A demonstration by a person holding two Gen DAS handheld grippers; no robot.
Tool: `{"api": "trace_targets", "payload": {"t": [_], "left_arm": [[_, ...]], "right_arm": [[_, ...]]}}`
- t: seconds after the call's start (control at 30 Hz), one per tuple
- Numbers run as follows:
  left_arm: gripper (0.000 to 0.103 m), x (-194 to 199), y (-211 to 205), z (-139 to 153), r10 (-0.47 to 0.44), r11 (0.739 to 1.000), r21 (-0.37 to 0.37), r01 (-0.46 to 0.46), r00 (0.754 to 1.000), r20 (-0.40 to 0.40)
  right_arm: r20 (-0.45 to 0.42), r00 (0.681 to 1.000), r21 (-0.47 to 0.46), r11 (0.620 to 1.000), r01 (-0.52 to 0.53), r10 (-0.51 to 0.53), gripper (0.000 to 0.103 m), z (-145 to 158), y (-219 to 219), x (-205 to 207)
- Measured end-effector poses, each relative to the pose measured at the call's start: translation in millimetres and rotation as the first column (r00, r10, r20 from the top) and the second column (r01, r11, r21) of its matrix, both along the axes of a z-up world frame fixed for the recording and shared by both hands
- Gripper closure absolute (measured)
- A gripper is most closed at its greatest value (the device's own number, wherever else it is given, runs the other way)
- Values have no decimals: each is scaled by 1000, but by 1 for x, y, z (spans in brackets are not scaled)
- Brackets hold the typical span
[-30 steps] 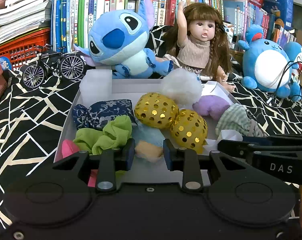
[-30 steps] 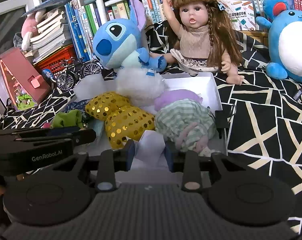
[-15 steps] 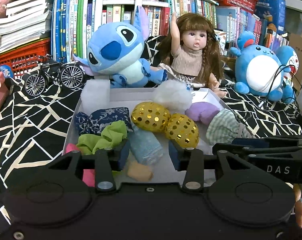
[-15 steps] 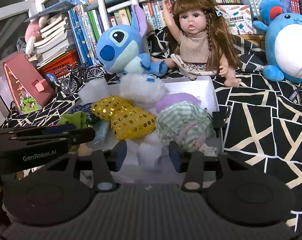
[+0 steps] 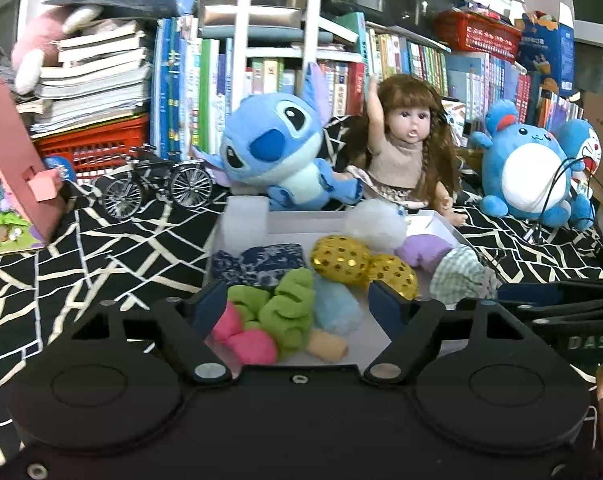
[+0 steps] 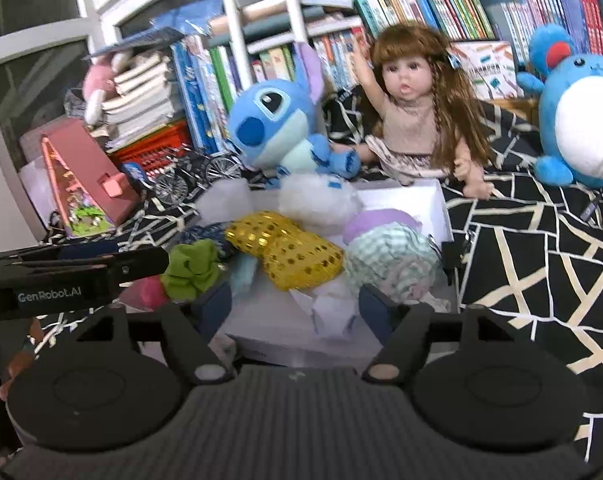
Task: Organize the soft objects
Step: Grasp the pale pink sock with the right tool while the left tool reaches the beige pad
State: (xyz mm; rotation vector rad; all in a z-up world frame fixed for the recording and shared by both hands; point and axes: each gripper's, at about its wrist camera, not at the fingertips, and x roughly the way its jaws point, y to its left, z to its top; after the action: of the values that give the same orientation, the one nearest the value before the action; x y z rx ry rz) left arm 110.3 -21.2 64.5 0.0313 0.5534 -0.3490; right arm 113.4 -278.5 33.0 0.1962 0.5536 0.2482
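A white box (image 5: 301,222) (image 6: 441,216) holds several soft pieces: two gold sequined pouches (image 5: 339,258), a green scrunchie (image 5: 289,308), a light blue piece (image 5: 335,306), a peach piece (image 5: 327,346), a pink piece (image 5: 245,340), navy cloth (image 5: 261,264), a white fluff ball (image 6: 317,196), a purple piece (image 6: 381,220) and a green-checked bundle (image 6: 389,260). My left gripper (image 5: 299,306) hovers over the box's near end, jaws opening, gripping nothing. My right gripper (image 6: 295,308) is beside it, jaws opening above a crumpled white piece (image 6: 325,308) without touching it.
Behind the box sit a blue alien plush (image 5: 273,152), a doll (image 5: 409,148) and a round blue plush (image 5: 529,176). A toy bicycle (image 5: 157,188) and a pink toy house (image 5: 5,168) stand at the left. Bookshelves fill the back. A black-and-white cloth (image 5: 101,256) covers the surface.
Both grippers opened and drew back and up from the box. The left let go of the blue and peach pieces, and the right let go of the white piece, which now lie in the box.
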Motion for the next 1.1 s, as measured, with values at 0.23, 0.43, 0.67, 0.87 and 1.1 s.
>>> {"api": "trace_targets", "payload": {"t": [0.23,0.43,0.67,0.87,1.1], "left_arm": [[24,-13,23,-1,39,999,-14,-39,999,-6],[23,-23,37,-7,66,998,9,-66,998,2],[23,-31,52,-26,104,994,19,-104,994,-43],[23,-34,69,-42,150,989,16,-150,985,-89],[23,-27,75,-53,174,985,11,-174,978,-116]], "right_arm": [[52,997,-41,997,-60,62,15,3,19,-16],[71,991,-96,989,-110,117,10,-2,39,-24],[52,985,-148,977,-153,163,9,-12,61,-29],[51,979,-214,960,-183,198,9,-20,78,-34],[42,978,-228,955,-188,203,9,-24,87,-33]]}}
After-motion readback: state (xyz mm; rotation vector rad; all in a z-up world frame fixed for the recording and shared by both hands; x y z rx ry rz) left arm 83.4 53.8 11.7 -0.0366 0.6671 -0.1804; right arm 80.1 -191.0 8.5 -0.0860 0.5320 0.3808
